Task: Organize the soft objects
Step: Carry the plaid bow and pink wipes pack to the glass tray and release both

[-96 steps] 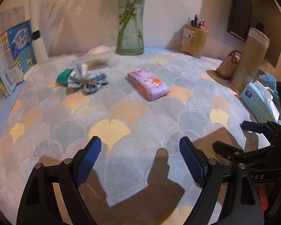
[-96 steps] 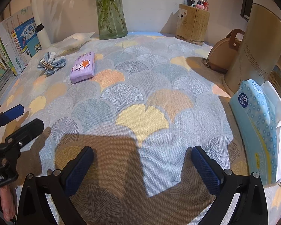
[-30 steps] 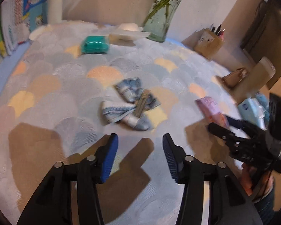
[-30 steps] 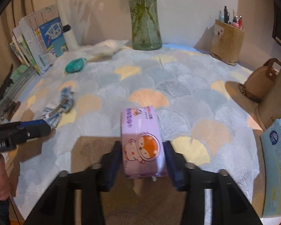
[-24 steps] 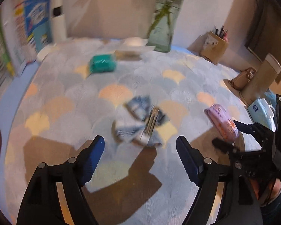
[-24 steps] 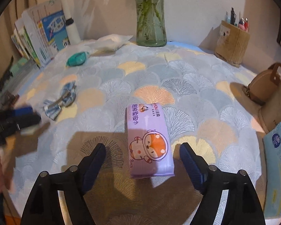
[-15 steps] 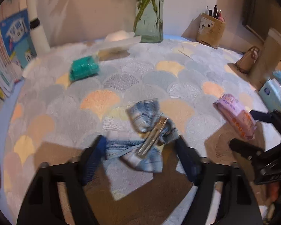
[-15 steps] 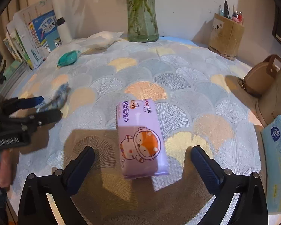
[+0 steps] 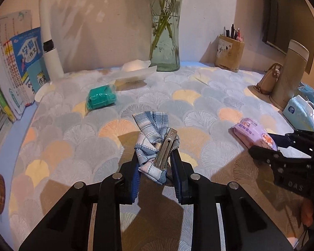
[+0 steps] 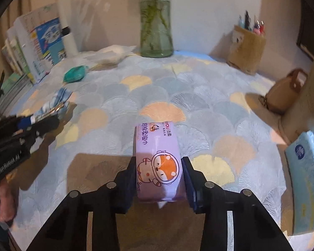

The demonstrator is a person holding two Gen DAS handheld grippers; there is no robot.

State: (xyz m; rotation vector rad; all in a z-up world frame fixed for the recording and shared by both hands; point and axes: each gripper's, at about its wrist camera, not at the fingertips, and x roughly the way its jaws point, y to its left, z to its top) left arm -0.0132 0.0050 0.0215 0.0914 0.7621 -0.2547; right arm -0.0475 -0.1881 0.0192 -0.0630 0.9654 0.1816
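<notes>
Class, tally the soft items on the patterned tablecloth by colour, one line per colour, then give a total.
Purple: 1, the wipes pack
Blue plaid: 1, the hair bow
Green: 1, the pouch
Light blue: 1, the tissue pack
White: 1, the crumpled packet
Total: 5

A home study corner: a bench [image 9: 198, 87] under a fan-patterned cloth, a glass vase of stems [image 9: 165, 41] at 12 o'clock, schoolbooks [image 9: 21, 67] stacked at 9 o'clock, a pen holder [image 9: 229, 55] at 1 o'clock, a small handbag [image 9: 267, 81] at 3 o'clock.
</notes>
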